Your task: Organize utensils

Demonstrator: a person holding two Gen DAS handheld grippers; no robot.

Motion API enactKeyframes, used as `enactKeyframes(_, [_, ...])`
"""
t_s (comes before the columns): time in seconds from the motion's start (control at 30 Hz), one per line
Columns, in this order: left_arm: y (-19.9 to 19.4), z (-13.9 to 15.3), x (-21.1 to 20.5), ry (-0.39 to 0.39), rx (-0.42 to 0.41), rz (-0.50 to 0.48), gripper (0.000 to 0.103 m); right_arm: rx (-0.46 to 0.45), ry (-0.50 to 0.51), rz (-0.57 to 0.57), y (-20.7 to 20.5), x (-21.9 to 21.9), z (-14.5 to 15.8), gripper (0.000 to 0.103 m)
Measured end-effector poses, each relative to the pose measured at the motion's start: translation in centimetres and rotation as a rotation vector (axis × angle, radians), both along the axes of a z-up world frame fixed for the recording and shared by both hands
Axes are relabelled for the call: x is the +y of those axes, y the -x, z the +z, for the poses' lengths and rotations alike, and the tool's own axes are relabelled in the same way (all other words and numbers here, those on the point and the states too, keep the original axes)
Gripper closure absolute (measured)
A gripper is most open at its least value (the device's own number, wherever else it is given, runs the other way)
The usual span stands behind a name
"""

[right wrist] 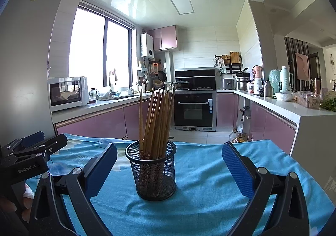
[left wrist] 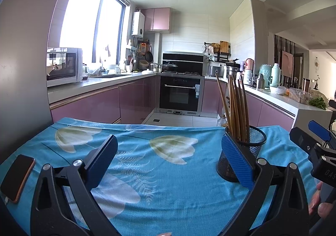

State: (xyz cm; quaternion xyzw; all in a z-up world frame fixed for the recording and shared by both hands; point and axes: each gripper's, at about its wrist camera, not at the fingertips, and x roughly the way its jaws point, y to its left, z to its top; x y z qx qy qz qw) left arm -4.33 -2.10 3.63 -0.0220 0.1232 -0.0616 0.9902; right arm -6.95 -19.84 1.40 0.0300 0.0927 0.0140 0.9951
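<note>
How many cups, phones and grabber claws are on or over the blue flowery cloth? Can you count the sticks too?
Mesh cup: 1
Phone: 1
Grippers: 2, the left gripper and the right gripper, both open
Chopsticks: bunched in the cup, too overlapped to count
Total without the sticks: 4

A home kitchen: pink cabinets (right wrist: pixel 94 122) line the walls, with a built-in oven (right wrist: pixel 194 110) under a hob, a microwave (right wrist: pixel 67 93), a sink by the window (right wrist: pixel 98 49), and thermoses (right wrist: pixel 285 79) crowding the surface.

Phone (left wrist: pixel 17 177) on blue tablecloth (left wrist: pixel 168 173) — microwave (left wrist: pixel 64 66) behind.
</note>
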Motion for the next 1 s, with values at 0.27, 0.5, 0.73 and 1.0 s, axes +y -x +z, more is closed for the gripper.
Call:
enactKeyframes(0.27, [0.01,-0.15,0.15,-0.001,0.004,0.002,0.006,0.006,-0.005,0.005,-0.06,-0.16,-0.10,0.006])
enactKeyframes(0.5, [0.11,-0.28,0.52,0.005,0.011,0.008,0.006,0.009,-0.006,0.012,-0.04,-0.14,-0.14,0.006])
enactKeyframes(0.73, [0.08,-0.26,0.66,0.004,0.013,0.009,0.006,0.011,-0.008,0.012,-0.06,-0.09,-0.15,0.006])
enactKeyframes(1.0, [0.07,-0.21,0.63,0.004,0.014,0.007,0.006,0.015,-0.010,0.014,-0.22,-0.12,-0.21,0.006])
